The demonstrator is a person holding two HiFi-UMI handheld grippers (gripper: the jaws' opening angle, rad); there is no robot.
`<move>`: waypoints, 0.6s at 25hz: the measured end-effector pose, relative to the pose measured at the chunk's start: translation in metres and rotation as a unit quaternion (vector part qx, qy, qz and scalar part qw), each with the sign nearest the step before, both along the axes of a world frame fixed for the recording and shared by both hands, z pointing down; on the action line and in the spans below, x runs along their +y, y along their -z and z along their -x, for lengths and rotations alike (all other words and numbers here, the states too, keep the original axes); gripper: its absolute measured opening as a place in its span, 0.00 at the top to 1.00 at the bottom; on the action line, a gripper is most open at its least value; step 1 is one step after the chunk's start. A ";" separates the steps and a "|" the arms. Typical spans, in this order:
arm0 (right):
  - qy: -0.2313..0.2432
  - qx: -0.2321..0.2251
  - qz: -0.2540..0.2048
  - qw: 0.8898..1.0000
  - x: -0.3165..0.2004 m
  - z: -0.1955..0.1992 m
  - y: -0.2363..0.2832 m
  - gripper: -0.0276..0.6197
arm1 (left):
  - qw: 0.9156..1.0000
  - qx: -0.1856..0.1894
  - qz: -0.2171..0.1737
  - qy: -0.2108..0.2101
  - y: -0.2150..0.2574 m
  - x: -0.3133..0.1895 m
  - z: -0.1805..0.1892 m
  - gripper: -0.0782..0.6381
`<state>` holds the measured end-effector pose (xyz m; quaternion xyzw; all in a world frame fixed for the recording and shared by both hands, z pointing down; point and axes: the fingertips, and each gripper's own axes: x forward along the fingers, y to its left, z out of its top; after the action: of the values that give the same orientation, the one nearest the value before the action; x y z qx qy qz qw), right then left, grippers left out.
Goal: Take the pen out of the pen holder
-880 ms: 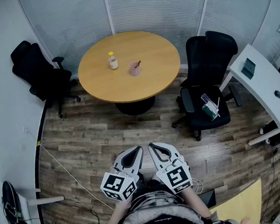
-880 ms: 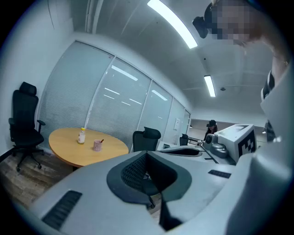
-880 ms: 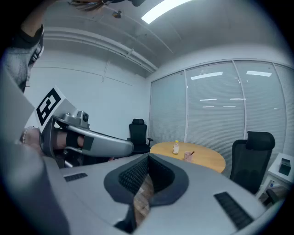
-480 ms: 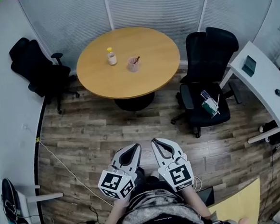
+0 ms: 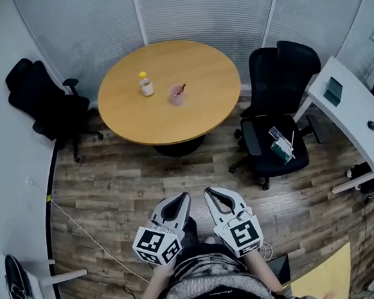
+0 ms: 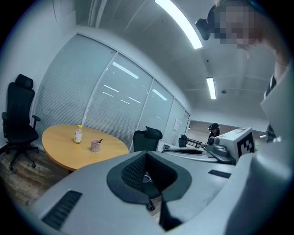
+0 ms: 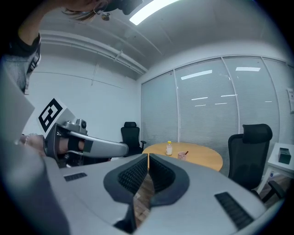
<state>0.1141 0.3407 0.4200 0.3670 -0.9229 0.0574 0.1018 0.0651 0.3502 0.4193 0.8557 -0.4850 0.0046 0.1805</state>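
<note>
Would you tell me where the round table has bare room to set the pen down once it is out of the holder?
The table is bare across its right half, between the pen holder and the right-hand chair, and along its near edge. It is crowded only where the bottle and pen holder stand.

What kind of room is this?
Most likely an office meeting room. A round light-wood table stands on a wood-plank floor, black wheeled office chairs sit on either side of it, and pale slatted blinds run all along the back.
</note>
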 end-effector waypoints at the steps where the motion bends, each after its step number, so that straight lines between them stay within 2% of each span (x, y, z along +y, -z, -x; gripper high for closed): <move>1: -0.002 0.003 -0.002 1.000 -0.009 0.003 0.000 0.92 | 1.000 0.001 -0.001 -0.004 0.000 -0.011 0.002 0.88; 11: -0.015 0.030 -0.033 0.999 -0.106 0.045 0.006 0.92 | 0.999 -0.003 -0.013 -0.050 0.010 -0.111 0.032 0.88; 15: -0.025 0.022 -0.021 0.999 -0.127 0.063 0.003 0.92 | 0.998 -0.001 -0.007 -0.063 0.004 -0.133 0.044 0.88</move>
<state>0.0512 0.2135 0.4171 0.3933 -0.9119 0.0322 0.1129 0.0212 0.2170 0.4150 0.8859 -0.4300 0.0139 0.1733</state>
